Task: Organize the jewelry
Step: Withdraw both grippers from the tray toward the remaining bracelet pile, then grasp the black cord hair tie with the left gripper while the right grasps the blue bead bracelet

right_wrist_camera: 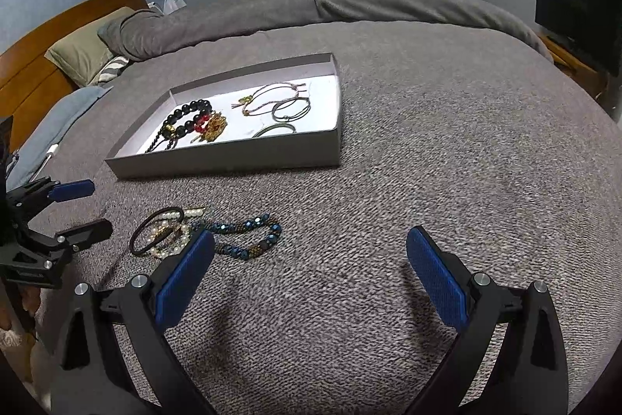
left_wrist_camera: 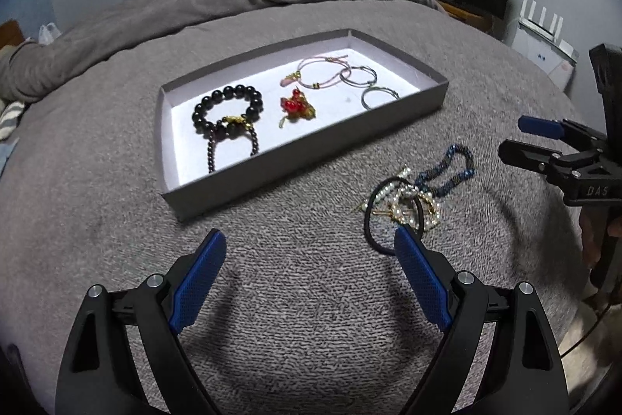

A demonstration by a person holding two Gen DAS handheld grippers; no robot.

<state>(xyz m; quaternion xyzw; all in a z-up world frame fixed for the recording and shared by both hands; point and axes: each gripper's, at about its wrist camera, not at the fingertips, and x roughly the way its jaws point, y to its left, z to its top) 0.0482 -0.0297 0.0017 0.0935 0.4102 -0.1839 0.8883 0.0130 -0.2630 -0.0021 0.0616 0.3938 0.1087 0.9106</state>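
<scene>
Several pieces already sit in the tray (left_wrist_camera: 303, 158); a tangle (left_wrist_camera: 404, 205), perhaps three or four bracelets, waits on the blanket (left_wrist_camera: 311, 298) nearby, left gripper (left_wrist_camera: 311, 251) and right gripper (right_wrist_camera: 311, 251) both spread, empty.

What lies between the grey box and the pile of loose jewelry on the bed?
Only bare grey blanket separates the box from the jewelry pile; both wrist views show it.

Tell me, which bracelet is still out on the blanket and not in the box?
The blue beaded bracelet. It lies on the grey blanket beside a tangle of pearls and a black hair tie, while the other bracelets sit inside the grey box.
</scene>
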